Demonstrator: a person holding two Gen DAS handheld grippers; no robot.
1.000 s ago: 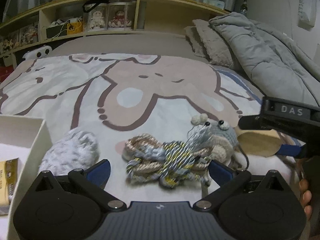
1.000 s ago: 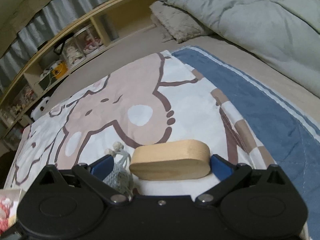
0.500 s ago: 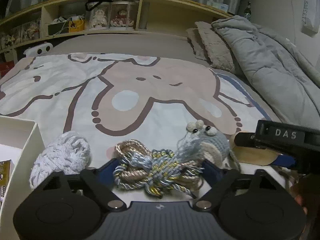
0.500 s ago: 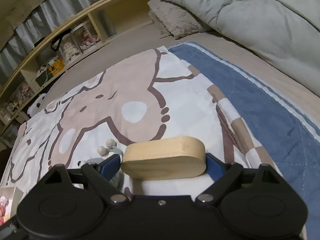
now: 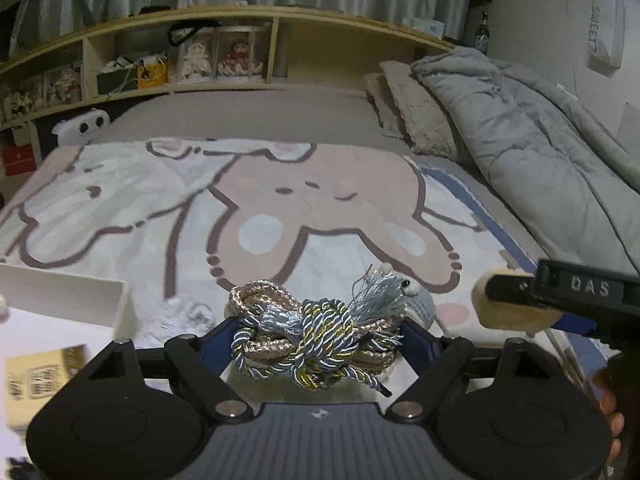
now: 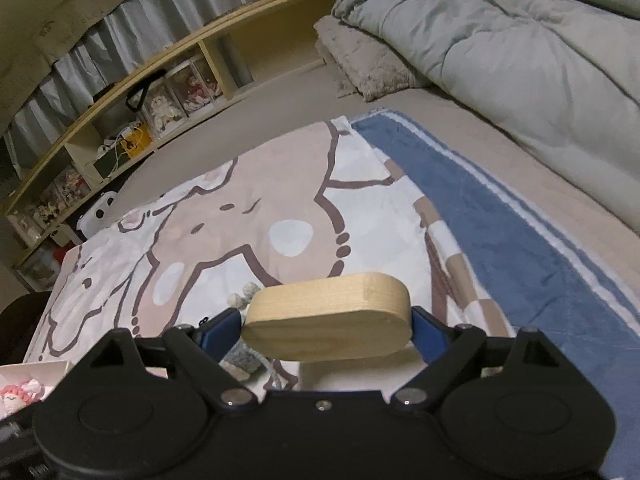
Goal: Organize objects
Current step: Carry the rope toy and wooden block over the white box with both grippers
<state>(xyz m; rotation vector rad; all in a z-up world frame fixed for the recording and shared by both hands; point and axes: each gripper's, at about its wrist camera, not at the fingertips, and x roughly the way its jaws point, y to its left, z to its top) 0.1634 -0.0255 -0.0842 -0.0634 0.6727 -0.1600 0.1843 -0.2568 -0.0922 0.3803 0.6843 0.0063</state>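
Observation:
My left gripper is shut on a knotted rope bundle of beige, grey and gold cord and holds it above the bed. Behind it lie a grey crocheted toy with bead eyes and a fluffy grey ball. My right gripper is shut on an oval wooden block, lifted off the blanket; the block also shows at the right in the left wrist view. The crocheted toy peeks out below the block.
A white box holding a yellow packet sits at the left. A cartoon blanket covers the bed. A grey duvet and pillow lie at the right. A shelf runs along the back.
My left gripper closed on the rope bundle and lifted it. My right gripper closed on the wooden block and raised it. The white box now appears closer at the left.

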